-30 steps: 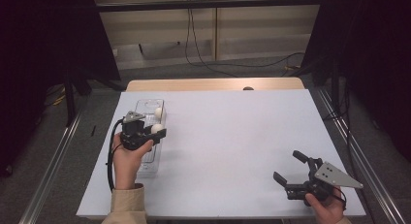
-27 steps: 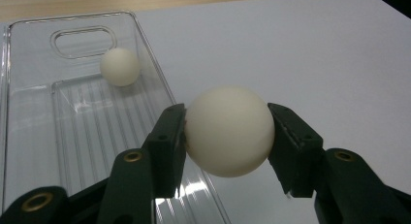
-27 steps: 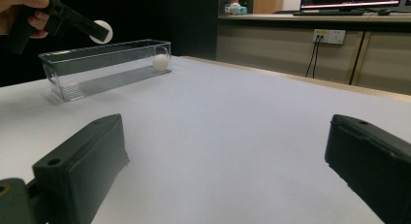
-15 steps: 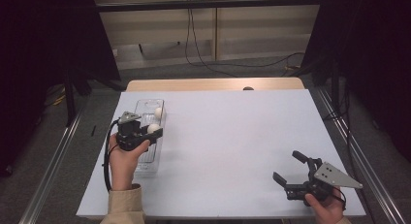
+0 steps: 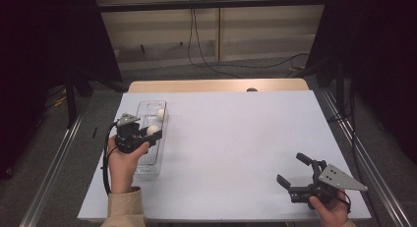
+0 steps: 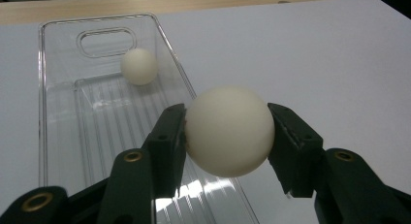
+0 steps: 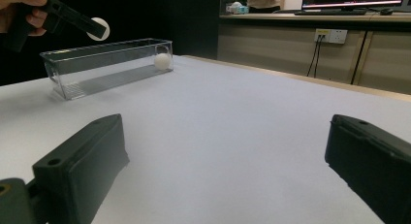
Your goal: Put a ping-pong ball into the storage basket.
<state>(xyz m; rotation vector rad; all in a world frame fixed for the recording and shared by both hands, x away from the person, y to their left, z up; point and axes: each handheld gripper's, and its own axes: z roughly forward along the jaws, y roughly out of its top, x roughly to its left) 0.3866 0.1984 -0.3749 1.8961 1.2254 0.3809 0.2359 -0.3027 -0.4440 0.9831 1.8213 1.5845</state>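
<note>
A clear plastic tray (image 5: 147, 160) lies on the left side of the white table, and it appears again in the left gripper view (image 6: 63, 112) and the right gripper view (image 7: 97, 71). One white ball (image 5: 161, 113) rests at its far end (image 6: 139, 66) (image 7: 163, 61). My left gripper (image 5: 150, 133) is shut on a second white ball (image 5: 153, 129) (image 6: 229, 131), held above the tray's right wall; the right gripper view catches that ball (image 7: 101, 28) in the air over the tray. My right gripper (image 5: 293, 169) (image 7: 223, 156) stands open near the front right, nothing between its jaws.
The white table sheet (image 5: 236, 138) stretches between the two hands. A wooden strip (image 5: 216, 85) runs along the far edge. Metal rails (image 5: 49, 168) flank the table, and cables (image 5: 206, 55) lie on the floor behind.
My left hand has shifted slightly forward along the tray with the ball in its jaws. The right gripper has stayed where it was.
</note>
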